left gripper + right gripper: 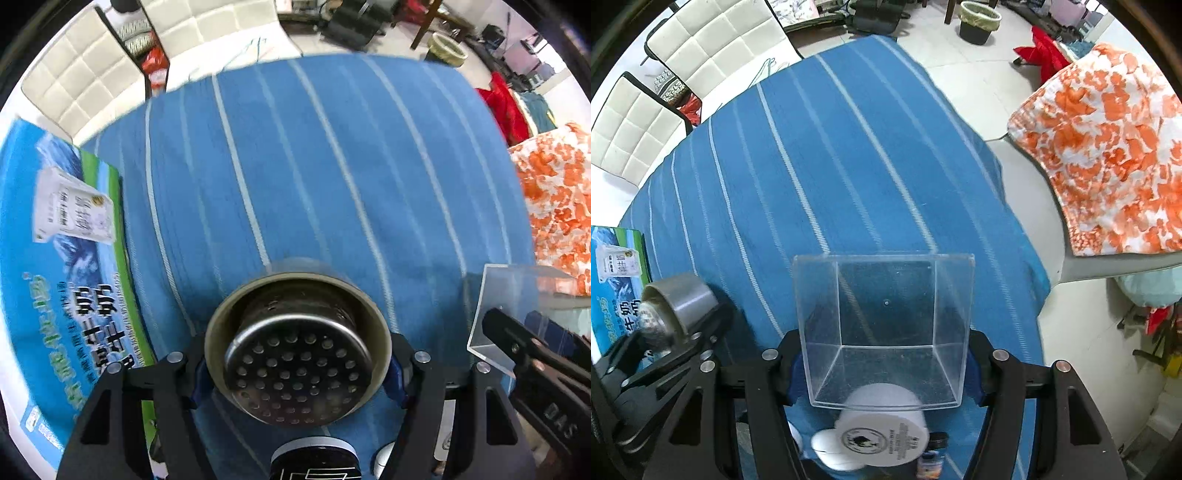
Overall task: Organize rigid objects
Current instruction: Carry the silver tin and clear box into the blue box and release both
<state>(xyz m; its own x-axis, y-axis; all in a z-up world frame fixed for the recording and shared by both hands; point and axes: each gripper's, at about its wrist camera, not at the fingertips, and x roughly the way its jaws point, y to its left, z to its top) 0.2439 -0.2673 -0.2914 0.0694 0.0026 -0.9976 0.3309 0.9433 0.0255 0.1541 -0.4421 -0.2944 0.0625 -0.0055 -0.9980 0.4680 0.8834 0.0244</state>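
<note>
Both grippers point down over a table under a blue striped cloth [820,155].

Left gripper [297,373]: jaws partly open, pads pressed against both sides of a metal cup [295,347] with a perforated strainer insert. The cup is clamped and lifted clear of the cloth (its open mouth faces the left wrist camera, so the strainer holes show plainly). In the right wrist view this cup hangs over the table's left edge, just beside a blue and green milk carton box [613,280] that lies there.

Right gripper [886,373]: jaws also partly open, closed on the two side walls of a clear plastic box [886,321]. The box is empty and open toward the camera, held above the near middle of the table. Its corner shows at the right of the left wrist view, just beside the left gripper.

Below the clear box, at the near edge of the table: a white round container [882,439] with a printed label, a white lump touching its left side (cannot tell what it is), and a small dark jar [932,456] just to its right.

Off the table's right edge, an orange and white patterned cloth [1108,155] lies over other furniture. White padded chairs [713,40] stand along the far left edge.
</note>
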